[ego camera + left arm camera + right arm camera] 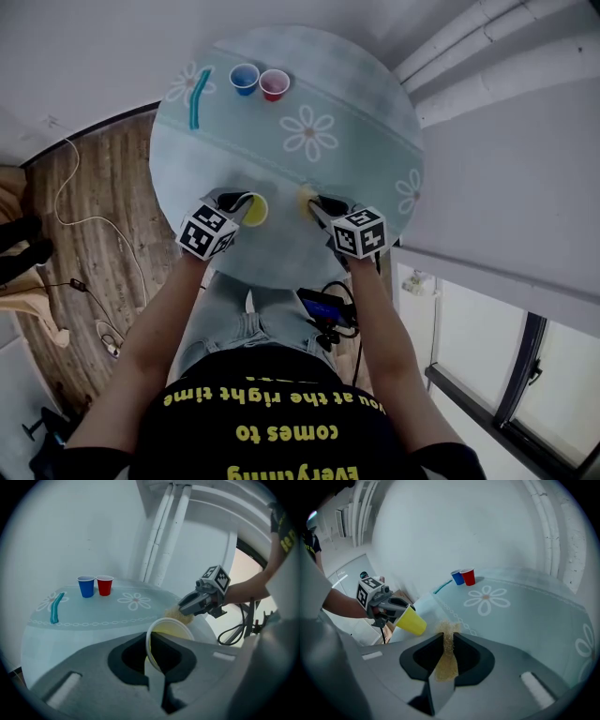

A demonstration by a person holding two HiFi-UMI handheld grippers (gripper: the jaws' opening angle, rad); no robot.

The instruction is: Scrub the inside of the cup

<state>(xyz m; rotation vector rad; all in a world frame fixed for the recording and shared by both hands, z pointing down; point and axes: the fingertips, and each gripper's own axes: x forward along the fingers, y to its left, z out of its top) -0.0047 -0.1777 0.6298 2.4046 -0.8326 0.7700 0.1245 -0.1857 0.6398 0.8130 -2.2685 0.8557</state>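
Note:
My left gripper (240, 203) is shut on the rim of a yellow cup (255, 210), which hangs tilted over the near part of the round table (281, 253). In the left gripper view the cup's wall (169, 629) sits pinched between the jaws, its mouth turned toward the right gripper. My right gripper (315, 205) is shut on a tan scouring sponge (448, 654). The sponge's tip (179, 614) is just beside the cup's rim, outside the mouth. From the right gripper view the yellow cup (411, 622) lies a short way to the left of the sponge.
A blue cup (244, 78) and a red cup (274, 83) stand side by side at the table's far edge, with a teal strip (197, 97) to their left. White pipes (487, 47) run along the wall at right. A cable (84, 225) trails on the wooden floor at left.

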